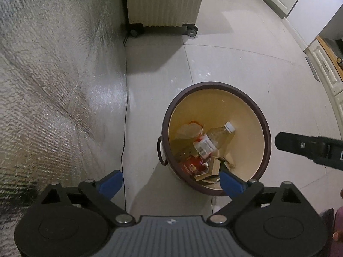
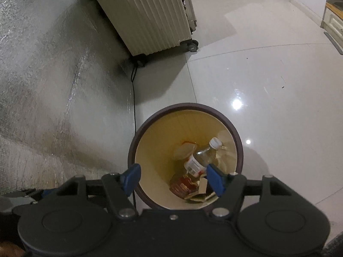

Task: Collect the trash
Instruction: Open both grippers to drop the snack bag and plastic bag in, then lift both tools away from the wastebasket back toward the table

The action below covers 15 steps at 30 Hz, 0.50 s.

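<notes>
A round trash bin [image 1: 264,128] with a dark brown rim and cream inside stands on the tiled floor; it also shows in the right wrist view [image 2: 150,145]. Inside lie a clear plastic bottle [image 1: 220,136] with a white cap, a red wrapper [image 1: 191,166], a tan lid and cardboard scraps. The bottle [image 2: 205,154] and red wrapper [image 2: 182,185] show in the right wrist view too. My left gripper [image 1: 171,182] is open and empty, above the bin's near left edge. My right gripper [image 2: 173,178] is open and empty, directly over the bin.
A cream ribbed suitcase [image 1: 165,0] on wheels stands behind the bin, seen also in the right wrist view [image 2: 145,15]. A silvery foil mat [image 1: 53,85] covers the left side. A black cable [image 1: 124,128] runs along its edge. White cabinets [image 1: 325,70] stand at the right.
</notes>
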### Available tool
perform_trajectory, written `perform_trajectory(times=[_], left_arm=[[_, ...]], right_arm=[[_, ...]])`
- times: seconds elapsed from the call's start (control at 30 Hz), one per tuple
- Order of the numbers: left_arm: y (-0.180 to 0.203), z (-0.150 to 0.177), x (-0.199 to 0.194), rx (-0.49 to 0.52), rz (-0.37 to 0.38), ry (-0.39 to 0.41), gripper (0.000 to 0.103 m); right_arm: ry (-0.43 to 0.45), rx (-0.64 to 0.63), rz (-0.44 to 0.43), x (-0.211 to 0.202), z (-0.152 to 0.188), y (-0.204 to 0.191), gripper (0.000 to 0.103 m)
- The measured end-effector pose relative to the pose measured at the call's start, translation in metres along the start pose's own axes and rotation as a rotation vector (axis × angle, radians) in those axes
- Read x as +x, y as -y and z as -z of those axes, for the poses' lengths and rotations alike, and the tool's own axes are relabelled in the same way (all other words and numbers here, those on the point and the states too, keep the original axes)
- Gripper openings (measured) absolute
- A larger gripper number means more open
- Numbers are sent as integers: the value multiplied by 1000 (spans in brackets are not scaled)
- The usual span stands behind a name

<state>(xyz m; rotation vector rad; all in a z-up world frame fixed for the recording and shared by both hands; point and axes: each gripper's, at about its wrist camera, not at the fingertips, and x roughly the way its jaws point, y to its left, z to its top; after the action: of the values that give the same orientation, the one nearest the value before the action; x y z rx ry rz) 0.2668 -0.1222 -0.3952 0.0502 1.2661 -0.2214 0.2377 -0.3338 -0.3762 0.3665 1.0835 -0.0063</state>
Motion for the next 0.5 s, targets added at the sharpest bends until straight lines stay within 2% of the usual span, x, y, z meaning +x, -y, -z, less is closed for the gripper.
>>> perform_trajectory(times=[0.27, 0.5], left_arm=[[0, 2, -23, 6, -7, 7, 103], [0, 5, -48, 5, -16, 31, 103]], right_arm=[[0, -11, 3, -21, 6, 8, 72], [16, -28, 8, -44, 14, 7, 92]])
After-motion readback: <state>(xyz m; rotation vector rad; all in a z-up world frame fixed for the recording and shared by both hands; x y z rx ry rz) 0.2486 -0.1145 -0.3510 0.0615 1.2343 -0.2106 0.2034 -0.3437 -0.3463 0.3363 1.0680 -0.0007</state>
